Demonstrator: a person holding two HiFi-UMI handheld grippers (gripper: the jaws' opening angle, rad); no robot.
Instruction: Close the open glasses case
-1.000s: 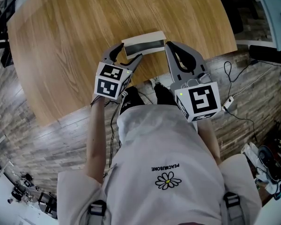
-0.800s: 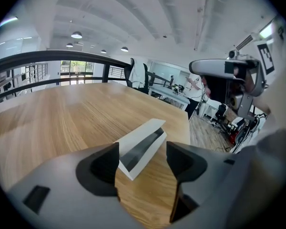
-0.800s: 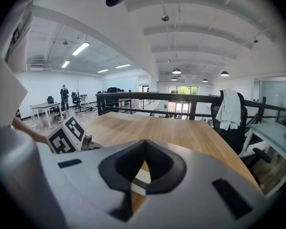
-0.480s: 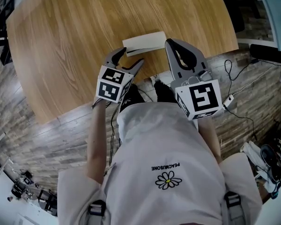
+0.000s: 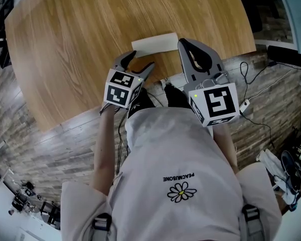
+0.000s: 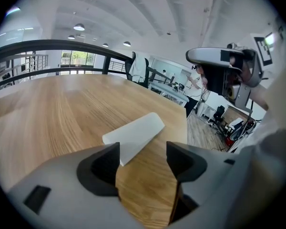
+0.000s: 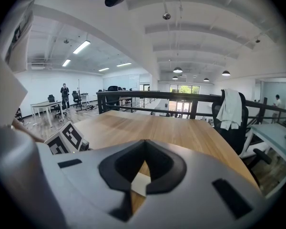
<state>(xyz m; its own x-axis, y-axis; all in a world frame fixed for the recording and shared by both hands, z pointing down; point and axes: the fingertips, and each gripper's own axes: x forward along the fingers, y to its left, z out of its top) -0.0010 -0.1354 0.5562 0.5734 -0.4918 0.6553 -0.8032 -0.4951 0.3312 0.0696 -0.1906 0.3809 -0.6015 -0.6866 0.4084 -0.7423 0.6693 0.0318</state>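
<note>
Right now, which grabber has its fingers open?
The left gripper: its fingers stand apart, with the table showing between them. The right gripper's fingers touch at the tips.

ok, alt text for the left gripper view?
A white glasses case, lid down, lies on a wooden table just beyond the left tongs, whose jaws stand apart and hold nothing.
</note>
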